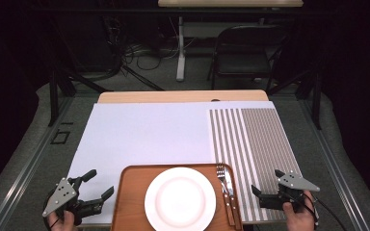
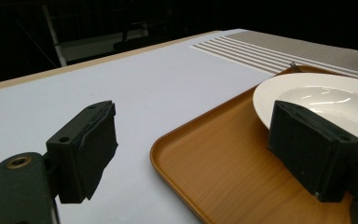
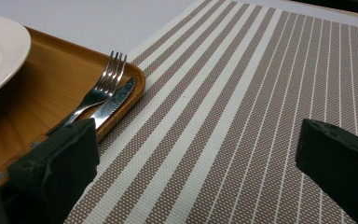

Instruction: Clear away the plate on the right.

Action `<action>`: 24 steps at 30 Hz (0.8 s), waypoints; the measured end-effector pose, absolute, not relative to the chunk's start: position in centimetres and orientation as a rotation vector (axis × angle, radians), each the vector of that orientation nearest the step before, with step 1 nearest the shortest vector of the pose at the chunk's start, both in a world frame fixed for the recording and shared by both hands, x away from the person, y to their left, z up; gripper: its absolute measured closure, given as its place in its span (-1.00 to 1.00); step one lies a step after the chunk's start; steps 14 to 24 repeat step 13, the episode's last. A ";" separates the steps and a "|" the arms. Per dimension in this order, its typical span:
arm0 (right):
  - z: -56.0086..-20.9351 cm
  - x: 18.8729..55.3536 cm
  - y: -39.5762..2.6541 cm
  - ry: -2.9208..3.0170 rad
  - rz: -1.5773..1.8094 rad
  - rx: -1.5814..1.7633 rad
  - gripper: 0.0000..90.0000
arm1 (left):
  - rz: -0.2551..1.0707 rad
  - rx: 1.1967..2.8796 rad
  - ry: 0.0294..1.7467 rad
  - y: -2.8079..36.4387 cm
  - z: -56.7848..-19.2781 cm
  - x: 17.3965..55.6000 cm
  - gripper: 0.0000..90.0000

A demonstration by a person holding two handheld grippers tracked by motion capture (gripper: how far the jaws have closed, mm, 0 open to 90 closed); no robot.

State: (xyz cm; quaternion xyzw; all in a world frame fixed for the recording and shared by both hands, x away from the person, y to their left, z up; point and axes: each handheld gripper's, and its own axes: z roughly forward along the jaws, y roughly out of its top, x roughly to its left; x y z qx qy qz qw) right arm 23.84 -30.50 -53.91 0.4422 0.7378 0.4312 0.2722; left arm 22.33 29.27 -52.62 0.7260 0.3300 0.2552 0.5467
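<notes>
Both grippers idle at the bottom of the high view. Left hand-held gripper [image 1: 98, 184], lower left, jaws spread wide, empty, straddling the tray's [image 1: 130, 202] left edge. Right hand-held gripper [image 1: 266, 182], lower right, also spread, empty, over the striped placemat [image 1: 255, 139]. White plate [image 1: 180, 198] sits centred on the tray; fork [image 1: 221, 185] and knife [image 1: 229, 190] lie touching along its right rim.

Risks, as I judge them: pinching one utensil drags the other; nudging the tray slides the plate.
</notes>
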 end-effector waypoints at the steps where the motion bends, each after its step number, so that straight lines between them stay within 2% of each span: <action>1: -53.9 23.9 -30.5 1.985 1.163 1.190 -1.00 | 0.605 1.722 0.782 29.3 -52.6 22.3 -0.66; 24: -54.0 23.9 -30.5 1.995 1.165 1.199 -1.00 | 0.610 1.711 0.810 29.6 -52.7 22.5 -0.66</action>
